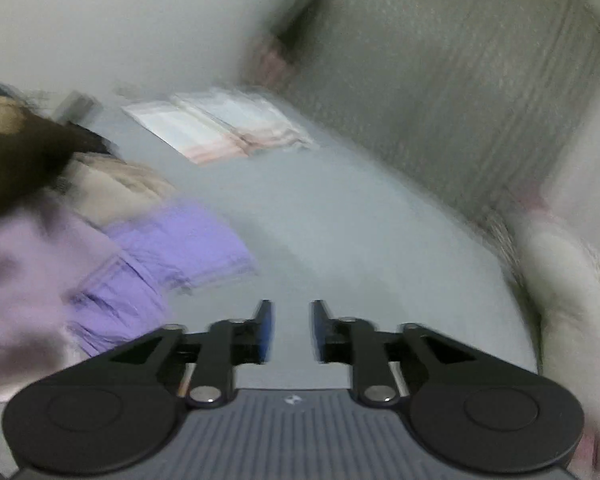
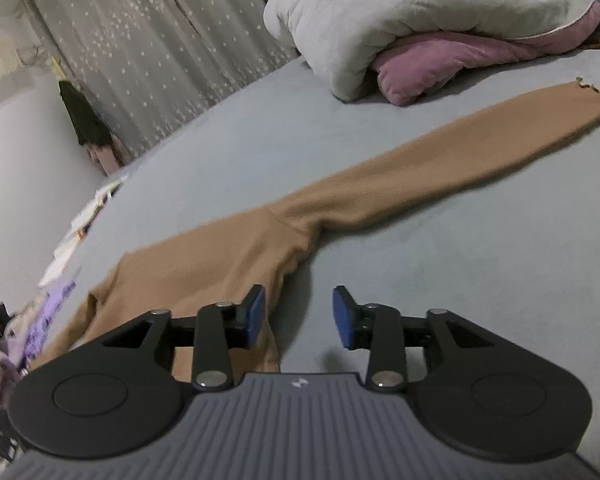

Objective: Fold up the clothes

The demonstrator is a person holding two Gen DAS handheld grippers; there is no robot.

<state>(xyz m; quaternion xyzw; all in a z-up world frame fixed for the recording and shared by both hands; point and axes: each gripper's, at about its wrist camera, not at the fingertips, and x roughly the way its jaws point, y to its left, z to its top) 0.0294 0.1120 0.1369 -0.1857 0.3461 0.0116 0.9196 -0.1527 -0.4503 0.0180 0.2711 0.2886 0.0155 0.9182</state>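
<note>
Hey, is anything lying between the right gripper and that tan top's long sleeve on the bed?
Nothing visible. The right gripper is open, with only bare bed sheet between it and the tan top's sleeve.

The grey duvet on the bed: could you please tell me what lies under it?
A pink blanket pokes out from under the grey duvet, resting on the bed. How far it runs underneath is covered.

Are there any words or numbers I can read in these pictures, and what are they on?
No words or numbers can be read.
Left gripper: a tiny white emblem on its grey body, no letters.
Right gripper: the same small emblem, no letters.
Folded white papers: pinkish marks, too blurred to read.
</note>
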